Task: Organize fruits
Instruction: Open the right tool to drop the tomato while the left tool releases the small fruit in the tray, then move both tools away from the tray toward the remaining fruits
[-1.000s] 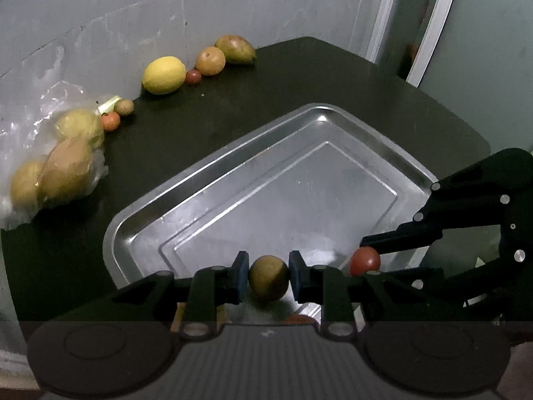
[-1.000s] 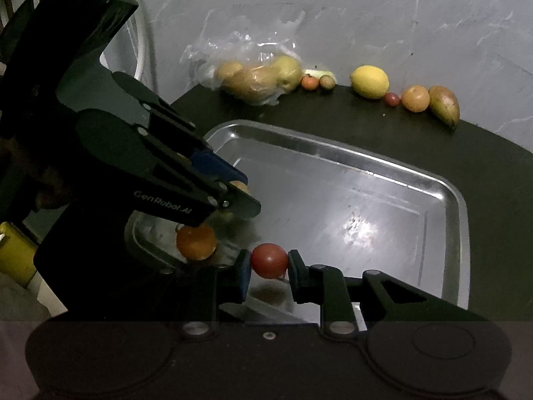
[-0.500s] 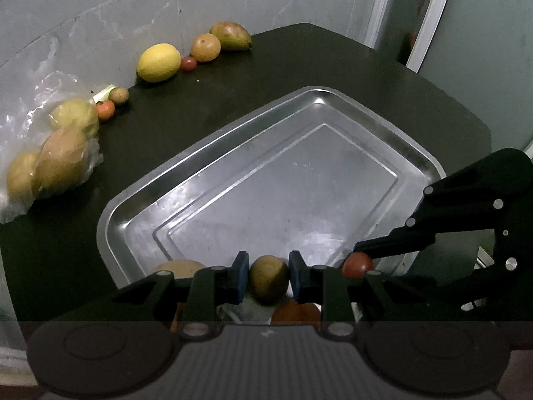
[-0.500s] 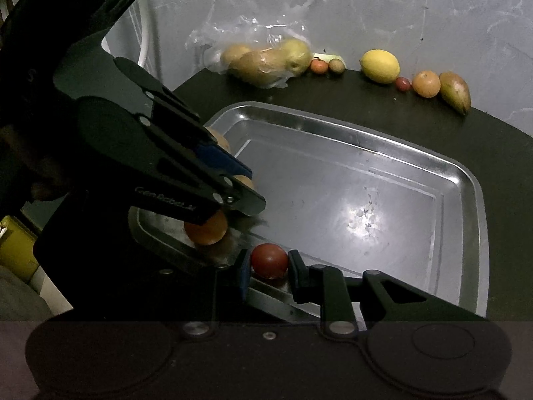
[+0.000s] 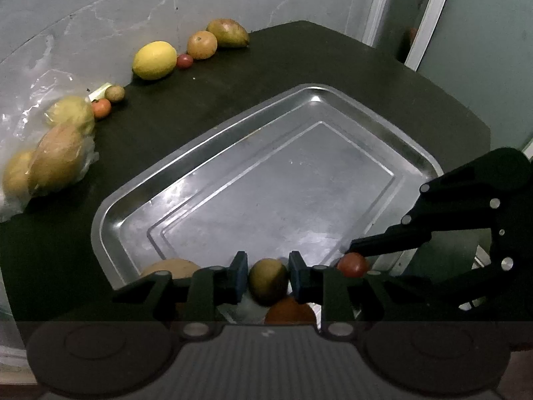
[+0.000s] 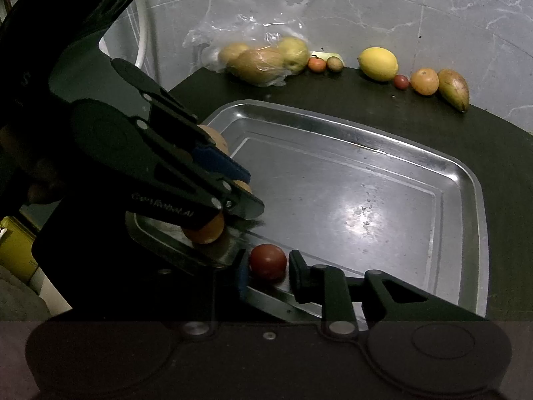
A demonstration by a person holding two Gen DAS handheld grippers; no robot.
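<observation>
A silver tray lies on the dark table. My left gripper is shut on a small green-brown fruit over the tray's near corner. Under it lie an orange fruit and a tan round fruit. My right gripper is shut on a red tomato just above the tray's near rim. The left gripper reaches in from the left in the right wrist view, with the orange fruit below it. The right gripper's fingers and tomato show in the left wrist view.
Along the marble wall lie bagged pale fruits, a small orange tomato, a small brown fruit, a lemon, a small red tomato, an orange and a pear-shaped fruit. The table edge drops off at right.
Both grippers have drawn back toward the tray's near corner, each still holding its fruit. The orange and tan fruits under the left gripper have come into view.
</observation>
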